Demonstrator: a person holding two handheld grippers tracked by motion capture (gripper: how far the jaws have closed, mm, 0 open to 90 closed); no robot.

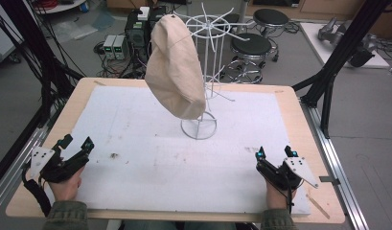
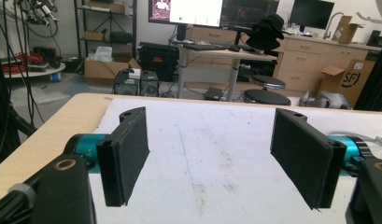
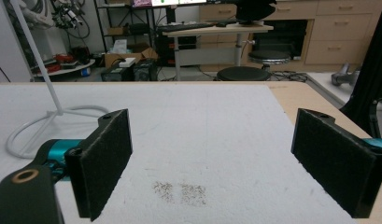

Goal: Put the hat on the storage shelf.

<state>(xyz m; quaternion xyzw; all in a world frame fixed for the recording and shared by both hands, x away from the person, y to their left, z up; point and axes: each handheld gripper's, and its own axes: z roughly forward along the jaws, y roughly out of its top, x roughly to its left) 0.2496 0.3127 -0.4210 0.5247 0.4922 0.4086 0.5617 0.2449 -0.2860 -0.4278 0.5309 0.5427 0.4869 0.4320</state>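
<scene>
On the white mat (image 1: 150,182), the bag (image 1: 174,67) hangs well beyond each empty, wide-open hand-held gripper, left (image 1: 77,143) and right (image 1: 275,154).

Beige cloth bag (image 1: 175,69) hangs from white wire rack (image 1: 206,72).

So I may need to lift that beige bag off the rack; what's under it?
Under the hanging beige bag sit the white wire rack's ring base and the white mat. The bag covers part of the rack's pole and whichever arm holds it.
</scene>
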